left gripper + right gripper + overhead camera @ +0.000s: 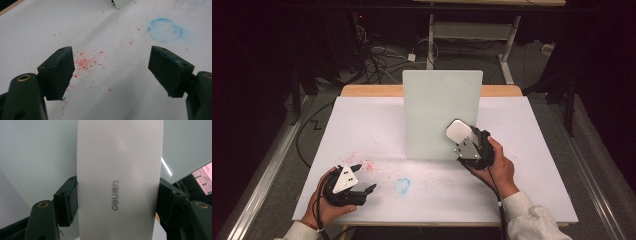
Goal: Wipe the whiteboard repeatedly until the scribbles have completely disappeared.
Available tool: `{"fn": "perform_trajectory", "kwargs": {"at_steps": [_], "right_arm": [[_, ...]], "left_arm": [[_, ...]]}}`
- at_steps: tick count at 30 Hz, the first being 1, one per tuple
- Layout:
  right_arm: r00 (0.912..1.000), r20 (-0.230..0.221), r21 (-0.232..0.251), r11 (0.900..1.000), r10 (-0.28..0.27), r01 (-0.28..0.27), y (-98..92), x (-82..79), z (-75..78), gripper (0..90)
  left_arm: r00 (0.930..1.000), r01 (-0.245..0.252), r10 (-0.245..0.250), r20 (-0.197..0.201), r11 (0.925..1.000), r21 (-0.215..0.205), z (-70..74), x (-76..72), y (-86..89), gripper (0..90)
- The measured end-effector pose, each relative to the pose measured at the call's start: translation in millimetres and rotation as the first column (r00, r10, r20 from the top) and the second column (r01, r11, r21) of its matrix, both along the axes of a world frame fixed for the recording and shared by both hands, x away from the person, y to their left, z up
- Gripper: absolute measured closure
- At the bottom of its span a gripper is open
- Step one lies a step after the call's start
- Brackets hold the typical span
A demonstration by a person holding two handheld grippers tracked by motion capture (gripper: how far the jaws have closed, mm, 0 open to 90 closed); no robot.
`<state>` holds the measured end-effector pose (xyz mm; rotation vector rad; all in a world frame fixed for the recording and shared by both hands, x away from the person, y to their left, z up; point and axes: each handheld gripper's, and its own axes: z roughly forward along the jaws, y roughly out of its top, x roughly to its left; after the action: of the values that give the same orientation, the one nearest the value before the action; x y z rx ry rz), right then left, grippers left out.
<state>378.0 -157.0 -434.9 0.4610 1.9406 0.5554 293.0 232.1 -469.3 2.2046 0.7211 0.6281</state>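
A pale whiteboard panel (439,112) stands upright on the white table cover (362,125). My right gripper (462,140) is shut on a white eraser block (457,131) and holds it against the panel's lower right part. In the right gripper view the eraser (120,157), printed "deli", sits between both pads, with the panel (37,152) right behind it. My left gripper (364,177) rests low at the front left, open and holding nothing. Its pads (60,70) stand wide apart over red specks (85,63).
Red specks (364,165) and a faint blue ring (402,185) mark the cover near the front; the ring (165,29) lies ahead of the left gripper. A wooden table edge (362,90) runs behind the panel. Cables (377,60) and a table frame (472,35) are on the floor beyond.
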Motion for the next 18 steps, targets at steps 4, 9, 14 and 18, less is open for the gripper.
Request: {"fn": "perform_trajectory", "kwargs": {"at_steps": [4,9,14,18], "right_arm": [[0.9998,-0.010,-0.020,1.000,0.019,-0.020,4.8,-3.4,-10.7,30.8],[0.9973,-0.046,-0.080,0.995,0.057,-0.060,14.4,-9.7,-27.9,30.8],[0.9966,-0.059,-0.100,0.993,0.057,-0.063,11.8,-9.9,-26.1,30.8],[0.9994,-0.030,-0.063,0.998,0.017,-0.019,-1.1,-6.4,-16.0,30.9]], "left_arm": [[1.0000,0.001,-0.001,0.001,1.0000,-0.002,0.5,-1.1,0.0,20.1],[1.0000,0.004,-0.004,-0.002,1.0000,0.001,-0.2,-0.3,-0.4,20.1],[1.0000,0.004,-0.004,-0.002,1.0000,-0.001,0.1,-1.1,-0.1,20.1],[1.0000,0.003,-0.003,0.000,1.0000,-0.004,0.2,-1.1,0.5,20.1]]}}
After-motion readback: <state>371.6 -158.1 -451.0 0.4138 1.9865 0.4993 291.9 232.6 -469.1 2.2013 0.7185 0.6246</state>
